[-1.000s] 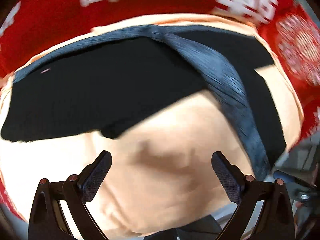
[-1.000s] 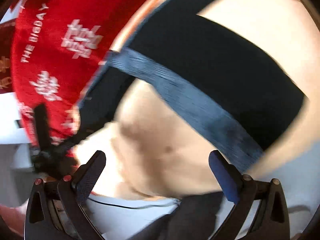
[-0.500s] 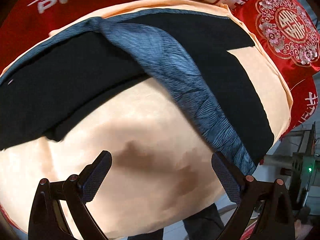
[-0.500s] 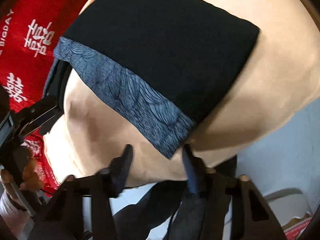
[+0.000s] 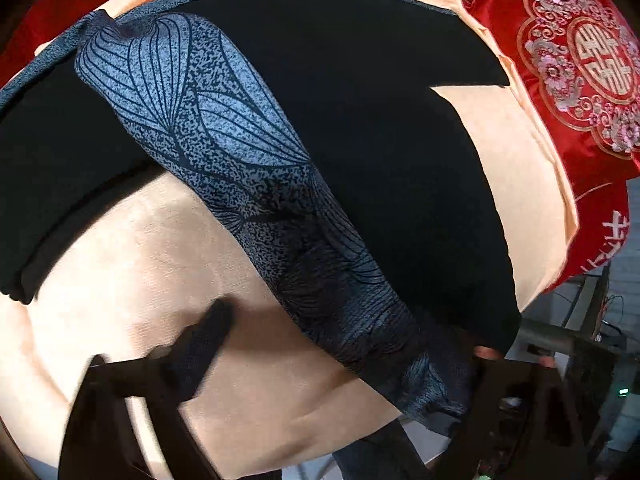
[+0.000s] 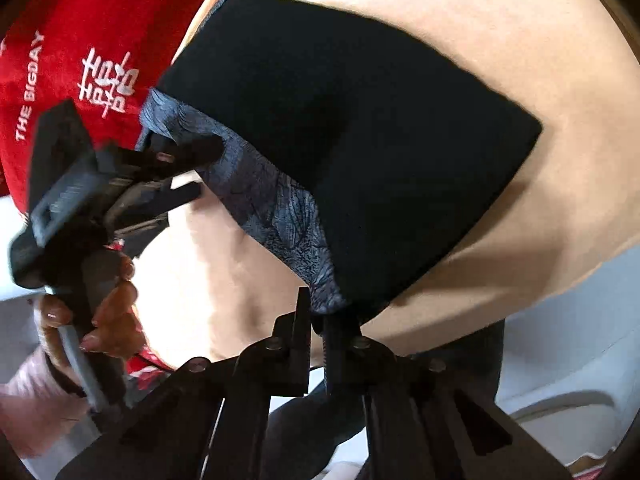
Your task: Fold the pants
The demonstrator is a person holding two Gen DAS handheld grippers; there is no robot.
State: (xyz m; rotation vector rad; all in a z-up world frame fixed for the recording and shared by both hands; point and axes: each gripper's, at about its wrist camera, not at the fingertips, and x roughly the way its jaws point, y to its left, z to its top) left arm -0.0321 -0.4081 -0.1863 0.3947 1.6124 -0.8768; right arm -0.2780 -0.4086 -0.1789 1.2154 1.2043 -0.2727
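Pinching pants (image 6: 360,152) hem: right tongs (image 6: 316,320); left tongs (image 6: 192,172) closing astride waistband.

Bright light falls on the peach sheet (image 5: 140,264), and a hard shadow lies beside the left tool (image 5: 332,364), whose fingers are smeared by motion blur. Fisheye bending curves everything; dark vignette fills the corners toward 10 and 2 o'clock.
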